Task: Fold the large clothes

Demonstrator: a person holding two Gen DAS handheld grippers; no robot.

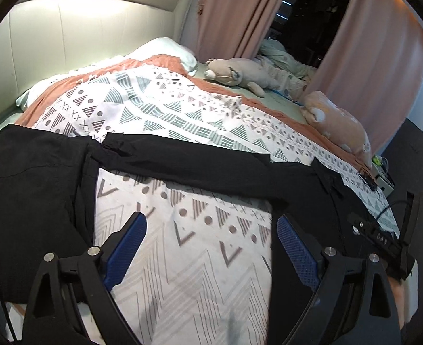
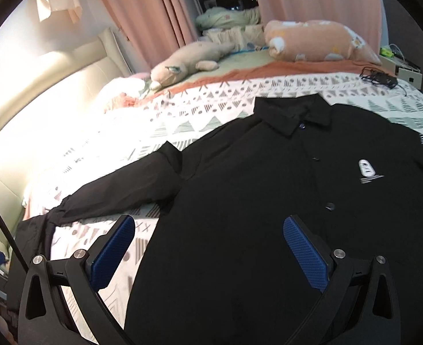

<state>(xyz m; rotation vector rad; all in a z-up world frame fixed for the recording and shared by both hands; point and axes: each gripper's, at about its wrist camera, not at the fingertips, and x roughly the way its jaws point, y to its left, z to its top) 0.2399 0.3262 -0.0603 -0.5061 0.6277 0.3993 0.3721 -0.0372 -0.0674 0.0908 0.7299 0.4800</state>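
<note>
Geometric-print bedspread (image 2: pixel 211 106) under smooth black collared shirt (image 2: pixel 269 187); left tongs (image 1: pixel 211 230) and right tongs (image 2: pixel 208 235) spread, empty.

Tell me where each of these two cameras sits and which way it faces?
Left wrist: rides the left tool, angled down across the bed; sees a black sleeve on the patterned bedspread; its own open blue-padded fingers and the right tool at the right edge show.
Right wrist: rides the right tool, facing the shirt front, collar and buttons; its own open fingers show.
Shared: the black shirt, bedspread, grey plush, pink curtains.
</note>
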